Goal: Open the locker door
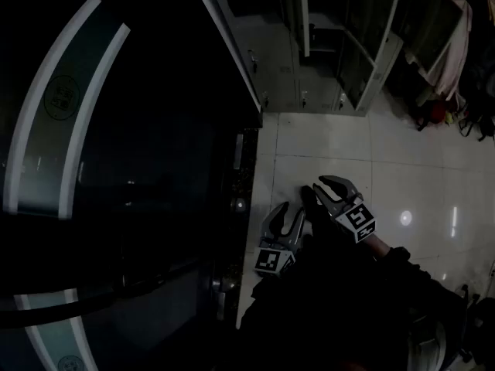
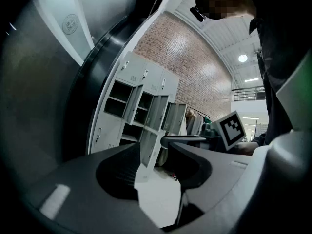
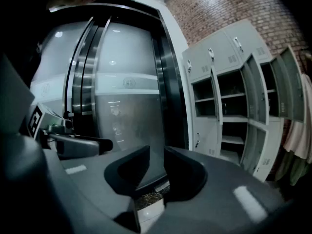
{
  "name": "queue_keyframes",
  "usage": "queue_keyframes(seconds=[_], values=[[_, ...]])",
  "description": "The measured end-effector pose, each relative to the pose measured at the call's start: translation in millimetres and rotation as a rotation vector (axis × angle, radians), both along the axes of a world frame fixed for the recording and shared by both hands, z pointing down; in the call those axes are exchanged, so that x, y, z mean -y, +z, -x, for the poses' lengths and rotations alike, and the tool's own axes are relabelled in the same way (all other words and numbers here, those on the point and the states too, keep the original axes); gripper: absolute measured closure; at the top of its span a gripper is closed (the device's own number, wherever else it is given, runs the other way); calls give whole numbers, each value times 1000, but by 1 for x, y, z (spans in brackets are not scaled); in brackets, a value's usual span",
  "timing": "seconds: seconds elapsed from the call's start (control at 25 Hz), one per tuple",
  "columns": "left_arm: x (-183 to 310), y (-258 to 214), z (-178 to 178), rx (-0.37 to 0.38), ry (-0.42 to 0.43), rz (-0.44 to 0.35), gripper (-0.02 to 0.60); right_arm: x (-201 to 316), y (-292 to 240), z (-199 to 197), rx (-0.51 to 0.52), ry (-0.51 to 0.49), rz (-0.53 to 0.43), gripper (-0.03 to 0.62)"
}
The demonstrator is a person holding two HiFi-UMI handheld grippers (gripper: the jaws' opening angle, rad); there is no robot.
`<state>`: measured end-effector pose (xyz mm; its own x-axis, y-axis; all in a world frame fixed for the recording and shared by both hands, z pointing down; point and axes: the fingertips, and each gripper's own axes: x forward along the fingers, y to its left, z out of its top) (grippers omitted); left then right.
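Note:
A bank of grey metal lockers stands far ahead across the tiled floor. Several of its doors hang open and others are closed. The same lockers fill the right of the right gripper view and show beyond the jaws as lockers in the left gripper view. My left gripper and right gripper are held side by side low in the head view, well short of the lockers. The left gripper is open with nothing between its jaws. So is the right gripper.
A dark glass double door with a metal frame and a lock takes up the left. Clothes hang at the far right above bags on the floor. Pale floor tiles lie between me and the lockers.

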<state>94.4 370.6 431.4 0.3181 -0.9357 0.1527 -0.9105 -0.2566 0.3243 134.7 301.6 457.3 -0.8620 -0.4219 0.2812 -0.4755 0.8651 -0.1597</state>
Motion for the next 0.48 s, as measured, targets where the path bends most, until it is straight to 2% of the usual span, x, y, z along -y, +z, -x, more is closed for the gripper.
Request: queue_keyframes(seconds=[0.12, 0.24, 0.48], values=[[38, 15, 26, -6, 12, 15, 400, 66, 27, 43, -49, -21, -3, 502], [87, 28, 59, -3, -11, 33, 400, 151, 56, 91, -66, -27, 0, 497], [218, 35, 140, 31, -68, 77, 402, 366, 117, 201, -57, 40, -15, 497]])
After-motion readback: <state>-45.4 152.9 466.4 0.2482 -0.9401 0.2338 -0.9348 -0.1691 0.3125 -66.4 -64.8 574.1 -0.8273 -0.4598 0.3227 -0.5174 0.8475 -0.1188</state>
